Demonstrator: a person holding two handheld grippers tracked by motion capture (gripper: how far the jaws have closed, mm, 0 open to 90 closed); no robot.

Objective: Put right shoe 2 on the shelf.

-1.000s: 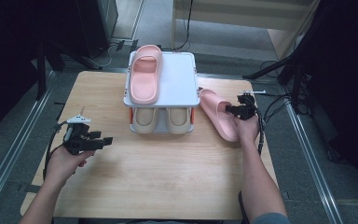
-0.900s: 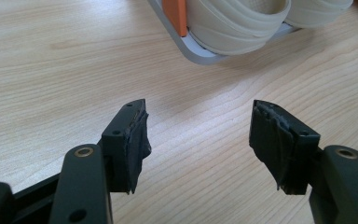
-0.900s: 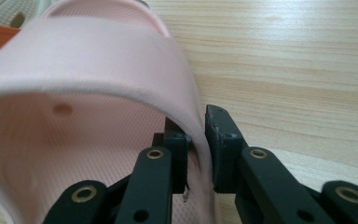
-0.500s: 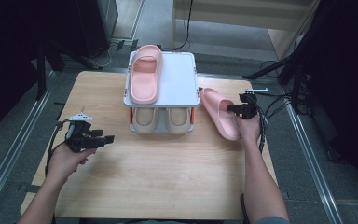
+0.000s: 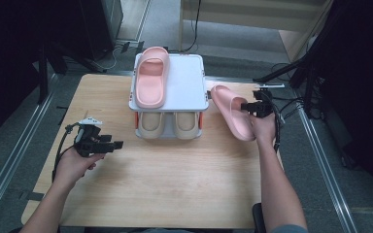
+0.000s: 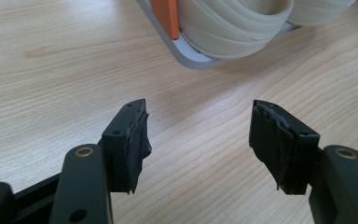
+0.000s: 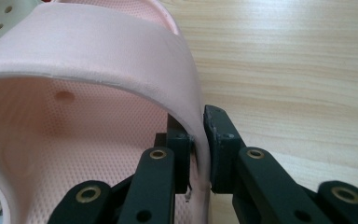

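Note:
A pink slipper (image 5: pixel 230 114) hangs tilted above the table just right of the shoe rack (image 5: pixel 187 82). My right gripper (image 5: pixel 250 108) is shut on the edge of its strap. In the right gripper view the two pads (image 7: pixel 216 135) pinch the thin pink slipper wall (image 7: pixel 98 56) between them, at my right gripper (image 7: pixel 196 123). A matching pink slipper (image 5: pixel 151 80) lies on the left half of the rack's top shelf. My left gripper (image 5: pixel 112 144) rests low over the table's left side. It stands open with nothing between the fingers, as at my left gripper (image 6: pixel 200 126).
Two beige slippers (image 5: pixel 150 124) (image 5: pixel 185 124) sit side by side on the rack's lower shelf; one beige slipper (image 6: pixel 233 23) is ahead of the left gripper. The right half of the top shelf is bare. Bare wooden table (image 5: pixel 175 184) lies in front of the rack.
My right gripper has lifted the pink slipper up off the table and a little toward the rack. The left hand has barely shifted.

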